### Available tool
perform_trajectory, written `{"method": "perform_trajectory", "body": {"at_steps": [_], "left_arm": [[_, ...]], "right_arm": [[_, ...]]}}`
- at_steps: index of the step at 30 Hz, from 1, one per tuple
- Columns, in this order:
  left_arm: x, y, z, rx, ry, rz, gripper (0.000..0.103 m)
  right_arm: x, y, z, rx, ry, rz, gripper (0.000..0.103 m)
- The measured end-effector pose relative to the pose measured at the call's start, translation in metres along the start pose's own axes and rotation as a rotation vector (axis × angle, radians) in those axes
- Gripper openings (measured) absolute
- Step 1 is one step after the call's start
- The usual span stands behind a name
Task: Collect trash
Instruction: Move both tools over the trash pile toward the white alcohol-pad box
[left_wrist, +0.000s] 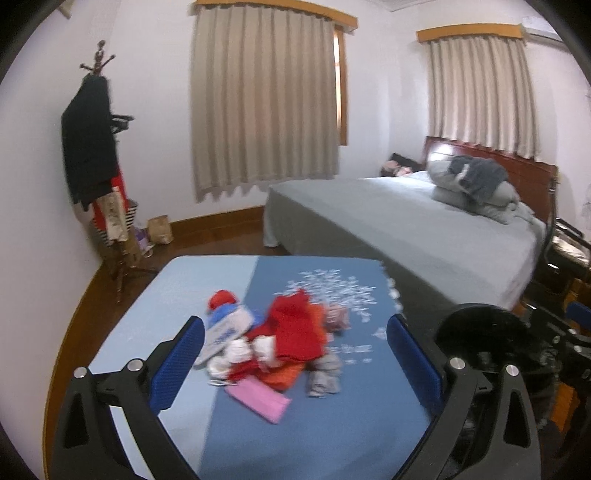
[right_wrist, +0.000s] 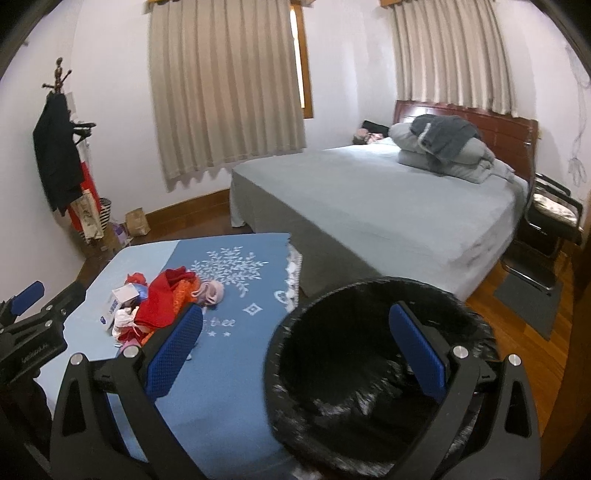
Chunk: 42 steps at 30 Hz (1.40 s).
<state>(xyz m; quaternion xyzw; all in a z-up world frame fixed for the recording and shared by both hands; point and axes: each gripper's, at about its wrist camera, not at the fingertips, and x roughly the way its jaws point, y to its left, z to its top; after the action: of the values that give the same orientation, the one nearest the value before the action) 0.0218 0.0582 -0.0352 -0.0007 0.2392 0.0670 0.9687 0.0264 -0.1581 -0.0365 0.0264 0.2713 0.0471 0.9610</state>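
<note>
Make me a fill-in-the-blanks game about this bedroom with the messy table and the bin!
1. The heap of red, white and pink trash lies on the ____ tablecloth.
2. The round bin with the black bag liner stands to the ____ of the table.
3. Both the left gripper and the right gripper are ____, holding nothing.
4. The grey folded quilt sits on the ____.

Missing words: blue; right; open; bed

White embroidered lettering is showing on the blue tablecloth (right_wrist: 236, 362) at centre left of the right wrist view, ending in "bee". Blue printing is showing on a white box (right_wrist: 114, 304), too blurred to read.
</note>
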Motion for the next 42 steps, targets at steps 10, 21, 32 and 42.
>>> {"method": "perform_trajectory", "body": {"at_steps": [10, 21, 32, 42], "left_arm": [[0.044, 0.068, -0.026, -0.025, 0.056, 0.122, 0.097], [0.097, 0.093, -0.026, -0.060, 0.101, 0.131, 0.093], [0.139, 0.085, -0.016, -0.051, 0.126, 0.128, 0.093], [0.151, 0.098, -0.023, -0.072, 0.165, 0.181, 0.093]], "right_arm": [[0.067, 0.048, -0.006, -0.025, 0.044, 0.098, 0.098], [0.135, 0.074, 0.004, -0.054, 0.091, 0.117, 0.086], [0.174, 0.082, 0.007, -0.073, 0.131, 0.080, 0.086], [0.182, 0.097, -0.002, -0.103, 0.157, 0.105, 0.086]]}}
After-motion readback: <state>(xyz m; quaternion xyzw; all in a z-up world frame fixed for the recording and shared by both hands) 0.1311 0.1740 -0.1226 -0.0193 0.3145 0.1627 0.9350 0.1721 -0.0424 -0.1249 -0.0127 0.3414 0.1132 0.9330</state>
